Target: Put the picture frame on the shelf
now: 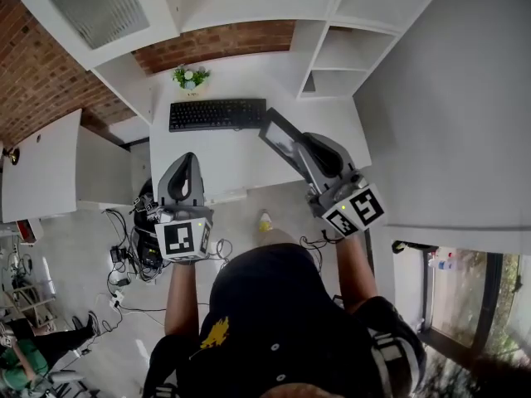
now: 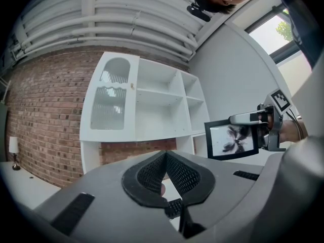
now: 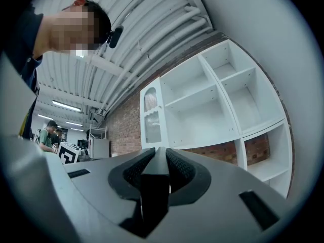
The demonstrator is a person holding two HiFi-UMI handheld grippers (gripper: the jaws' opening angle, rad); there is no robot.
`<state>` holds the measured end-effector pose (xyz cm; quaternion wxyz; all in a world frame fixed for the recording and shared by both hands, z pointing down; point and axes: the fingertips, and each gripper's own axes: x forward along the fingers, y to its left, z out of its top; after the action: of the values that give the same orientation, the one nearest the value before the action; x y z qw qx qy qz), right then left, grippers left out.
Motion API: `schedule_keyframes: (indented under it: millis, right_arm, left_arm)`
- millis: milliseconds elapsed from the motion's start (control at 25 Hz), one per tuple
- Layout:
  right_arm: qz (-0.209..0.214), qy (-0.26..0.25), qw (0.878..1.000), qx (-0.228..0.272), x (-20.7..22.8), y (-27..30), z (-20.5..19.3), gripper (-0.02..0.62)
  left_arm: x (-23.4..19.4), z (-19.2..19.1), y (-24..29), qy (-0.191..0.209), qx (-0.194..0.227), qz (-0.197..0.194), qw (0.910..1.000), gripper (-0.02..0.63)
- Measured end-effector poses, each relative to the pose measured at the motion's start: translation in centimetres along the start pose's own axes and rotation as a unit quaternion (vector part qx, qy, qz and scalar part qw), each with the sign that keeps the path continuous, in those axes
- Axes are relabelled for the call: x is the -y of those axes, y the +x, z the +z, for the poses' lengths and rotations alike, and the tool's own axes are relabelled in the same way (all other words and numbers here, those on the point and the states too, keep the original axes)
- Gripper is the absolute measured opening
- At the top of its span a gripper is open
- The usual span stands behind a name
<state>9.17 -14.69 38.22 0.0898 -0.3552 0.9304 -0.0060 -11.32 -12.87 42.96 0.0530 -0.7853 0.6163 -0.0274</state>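
The picture frame is black-edged with a pale print, and my right gripper is shut on it and holds it over the desk's right part. In the left gripper view the picture frame shows its face, with the right gripper clamped on its right edge. In the right gripper view only the frame's black edge shows, standing between the pads of the right gripper. My left gripper is shut on nothing, its tips meeting. The white shelf unit stands ahead with bare compartments.
On the white desk lie a black keyboard and a small potted plant. Cables and a small yellow bottle are on the floor below. A brick wall is behind the shelf unit. People stand far off.
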Motion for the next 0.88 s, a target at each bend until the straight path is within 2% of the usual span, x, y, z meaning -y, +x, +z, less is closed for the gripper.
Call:
schedule_keyframes:
  millis: [280, 880]
  right_arm:
    - [0.007, 0.004, 1.0, 0.004, 4.5, 2.1, -0.1, 0.069]
    - [0.036, 0.027, 0.999, 0.004, 9.4, 3.7, -0.7, 0.069]
  left_arm:
    - [2.0, 0.3, 4.9, -0.002, 0.008, -0.012, 0.9999, 0.018]
    - [4.6, 0.1, 8.6, -0.002, -0.012, -0.001, 0.9999, 0.018]
